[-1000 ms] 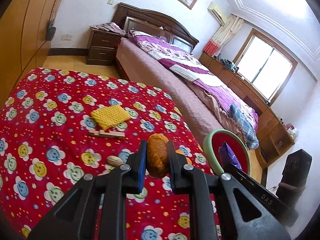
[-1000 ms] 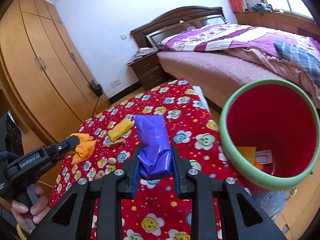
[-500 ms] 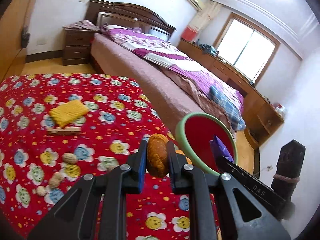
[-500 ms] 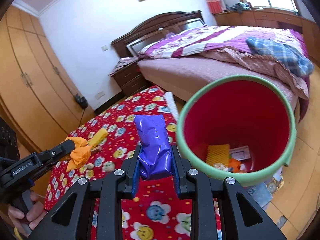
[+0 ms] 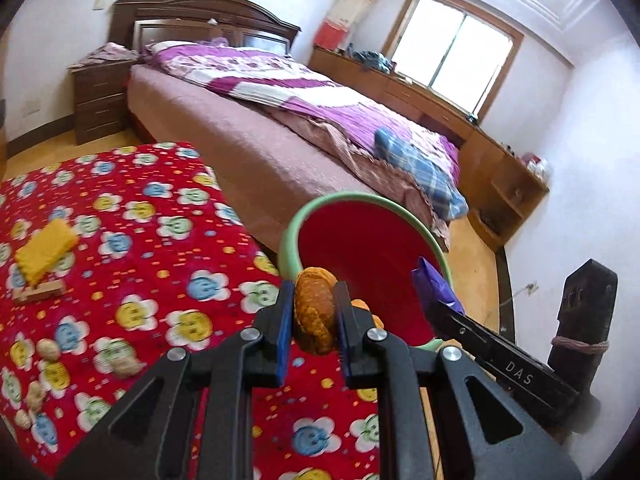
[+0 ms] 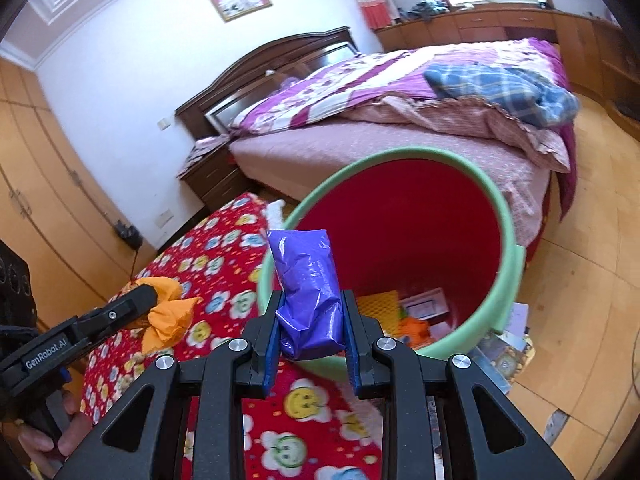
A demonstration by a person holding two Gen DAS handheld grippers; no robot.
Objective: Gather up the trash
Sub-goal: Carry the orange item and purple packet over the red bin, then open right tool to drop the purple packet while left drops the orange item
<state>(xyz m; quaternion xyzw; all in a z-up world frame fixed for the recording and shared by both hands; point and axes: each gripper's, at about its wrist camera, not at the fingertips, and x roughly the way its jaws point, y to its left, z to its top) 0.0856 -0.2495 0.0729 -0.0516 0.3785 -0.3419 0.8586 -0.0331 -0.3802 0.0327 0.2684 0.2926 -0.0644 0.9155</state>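
- I am carrying two pieces of trash at once; my left gripper (image 5: 311,322) is clamped narrow on a crumpled orange scrap of wrapper (image 5: 315,312), and my right gripper (image 6: 309,334) is pinching a crinkled purple plastic packet (image 6: 306,292) that stands upright between its blue pads.
- Over the last second both hands have been sliding across from the middle of the red flower-patterned blanket (image 5: 132,240) toward its right edge; the jaws have not shifted on either load.
- The round red bucket with the pale green rim (image 6: 512,240) is now filling much more of both views; in the right wrist view the purple packet is sitting over the near rim, with the bucket's mouth opening just beyond it.
- In the left wrist view the orange scrap is reaching the bucket's near rim, beside the blanket's right edge; I am judging that it is not yet fully over the opening.
- Inside, on the bucket's floor, a yellow waffle-textured piece (image 6: 378,308) and some paper bits are already lying, so collecting is partly done.
- Still lying near the blanket's left edge are a yellow textured rectangle (image 5: 46,250), a small wooden piece (image 5: 38,292) and several peanut shells (image 5: 48,350); I am expecting to come back for them after a release over the bucket.
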